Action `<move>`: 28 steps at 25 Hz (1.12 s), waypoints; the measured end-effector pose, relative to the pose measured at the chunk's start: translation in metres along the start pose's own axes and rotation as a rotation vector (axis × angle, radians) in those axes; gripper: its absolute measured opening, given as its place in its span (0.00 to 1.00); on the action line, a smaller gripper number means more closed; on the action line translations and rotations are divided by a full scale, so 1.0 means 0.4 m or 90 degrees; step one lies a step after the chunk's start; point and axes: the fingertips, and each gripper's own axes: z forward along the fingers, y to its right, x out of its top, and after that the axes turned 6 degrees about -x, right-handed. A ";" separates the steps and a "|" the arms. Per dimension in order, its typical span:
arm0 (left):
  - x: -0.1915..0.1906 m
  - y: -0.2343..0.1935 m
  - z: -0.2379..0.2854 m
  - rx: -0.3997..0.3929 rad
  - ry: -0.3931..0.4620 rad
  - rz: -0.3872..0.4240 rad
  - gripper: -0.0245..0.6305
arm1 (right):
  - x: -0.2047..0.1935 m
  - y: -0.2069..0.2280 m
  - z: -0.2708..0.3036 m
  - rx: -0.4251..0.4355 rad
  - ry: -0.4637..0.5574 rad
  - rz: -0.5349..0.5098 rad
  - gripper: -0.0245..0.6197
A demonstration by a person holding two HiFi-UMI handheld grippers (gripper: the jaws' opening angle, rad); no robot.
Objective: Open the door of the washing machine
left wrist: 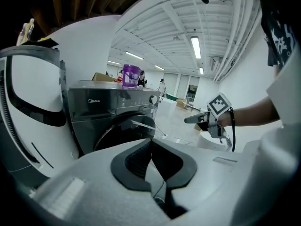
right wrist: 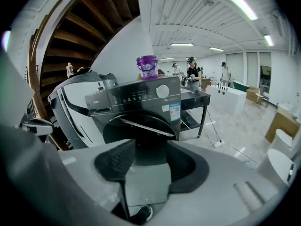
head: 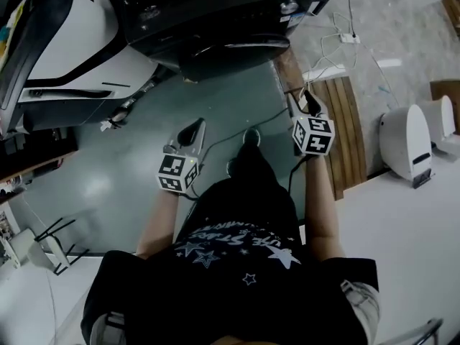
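The dark grey washing machine [head: 215, 13] stands ahead of me, its round glass door [head: 230, 52] closed against the front. The left gripper view shows the door [left wrist: 124, 131] low and left of centre; the right gripper view has the door [right wrist: 141, 126] straight ahead. My left gripper [head: 191, 131] hangs over the floor short of the machine, its pads meeting at the tips with nothing between them. My right gripper [head: 305, 102] is held further forward and to the right, jaws apart and empty. The left gripper view also catches the right gripper [left wrist: 195, 119].
A purple tub [right wrist: 147, 67] sits on top of the machine. A large white appliance [head: 79, 34] stands to its left. Right of the machine are a metal table [right wrist: 197, 98], a wooden board [head: 345, 128], cables with a power strip [head: 350, 38] and white rounded units [head: 406, 142].
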 end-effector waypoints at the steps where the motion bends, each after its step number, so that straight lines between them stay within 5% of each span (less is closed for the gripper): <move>1: 0.006 -0.009 0.021 0.001 -0.007 -0.002 0.05 | 0.009 0.013 0.039 0.002 -0.003 -0.002 0.37; 9: 0.053 -0.100 0.187 0.030 -0.034 -0.014 0.05 | 0.084 0.067 0.327 0.044 -0.023 -0.048 0.37; 28: 0.071 -0.211 0.274 0.049 -0.111 0.008 0.06 | 0.102 0.036 0.661 0.121 -0.098 -0.403 0.37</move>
